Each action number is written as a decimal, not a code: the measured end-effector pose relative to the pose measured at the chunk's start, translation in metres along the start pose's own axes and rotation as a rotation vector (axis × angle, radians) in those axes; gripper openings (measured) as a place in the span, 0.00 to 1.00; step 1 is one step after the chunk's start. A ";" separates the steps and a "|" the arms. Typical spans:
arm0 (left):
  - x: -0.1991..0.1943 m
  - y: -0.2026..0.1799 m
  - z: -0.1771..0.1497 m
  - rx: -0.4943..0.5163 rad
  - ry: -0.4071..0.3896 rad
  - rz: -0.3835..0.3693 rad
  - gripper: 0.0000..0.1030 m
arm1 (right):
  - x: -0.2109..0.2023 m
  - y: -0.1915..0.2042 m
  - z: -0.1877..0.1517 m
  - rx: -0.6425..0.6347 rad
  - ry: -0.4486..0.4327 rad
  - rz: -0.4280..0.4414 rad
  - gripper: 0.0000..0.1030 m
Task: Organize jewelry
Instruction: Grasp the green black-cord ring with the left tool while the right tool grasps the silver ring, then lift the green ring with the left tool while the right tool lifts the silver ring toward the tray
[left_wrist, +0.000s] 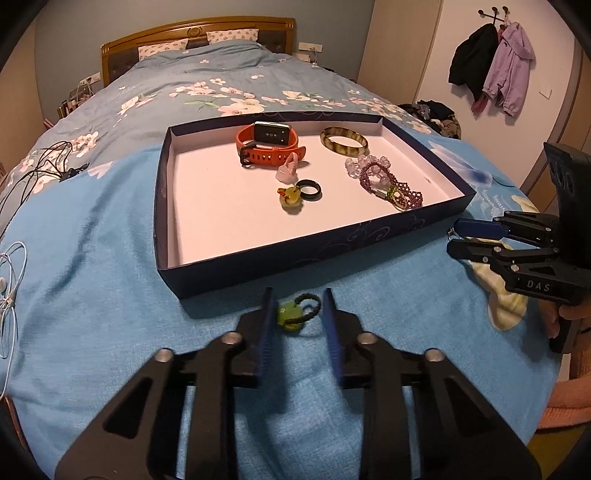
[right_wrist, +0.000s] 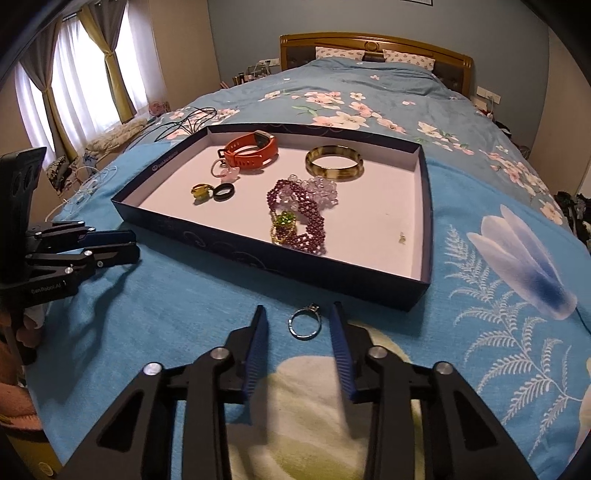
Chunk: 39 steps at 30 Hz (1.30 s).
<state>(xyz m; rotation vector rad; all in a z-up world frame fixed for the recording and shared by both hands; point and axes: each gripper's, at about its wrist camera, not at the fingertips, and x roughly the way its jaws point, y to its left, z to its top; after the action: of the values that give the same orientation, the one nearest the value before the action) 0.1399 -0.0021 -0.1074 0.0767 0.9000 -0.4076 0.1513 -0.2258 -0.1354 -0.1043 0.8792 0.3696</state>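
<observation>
Both tools are down low on the bed, on the blue blanket (right_wrist: 184, 295), right in front of the dark blue box lid (left_wrist: 258, 264) that's being used as a tray.

The left tool (left_wrist: 297, 308) has its jaws spread wide with a little green charm on a black cord loop (left_wrist: 293, 314) sitting between them on the blanket, not gripped, just outside the tray's near wall.

The right tool (right_wrist: 299, 325) is also wide open, with a silver ring (right_wrist: 303, 324) with a small stone lying flat between the fingers, again untouched and just short of the tray.

Inside the tray: an orange smartwatch (left_wrist: 267, 142) at the back, a brown-striped bangle (left_wrist: 344, 140) beside it, a purple beaded bracelet (right_wrist: 295, 218) overlapping a clear bead one (right_wrist: 321, 186), a black ring (left_wrist: 309, 189) touching a yellow charm (left_wrist: 291, 197), and a pink charm (left_wrist: 288, 171) near the watch strap.
</observation>
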 end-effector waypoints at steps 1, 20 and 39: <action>0.000 -0.002 0.000 0.004 -0.002 0.000 0.23 | 0.000 0.000 0.000 -0.004 0.000 0.001 0.24; -0.013 -0.010 -0.012 0.017 -0.020 -0.008 0.22 | -0.014 0.000 -0.010 0.031 -0.030 0.062 0.15; -0.013 -0.015 -0.016 0.025 -0.012 0.010 0.14 | -0.019 0.003 -0.011 0.043 -0.050 0.090 0.14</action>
<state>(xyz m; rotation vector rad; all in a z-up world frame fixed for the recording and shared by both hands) 0.1154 -0.0082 -0.1055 0.1011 0.8823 -0.4096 0.1311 -0.2309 -0.1283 -0.0161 0.8437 0.4351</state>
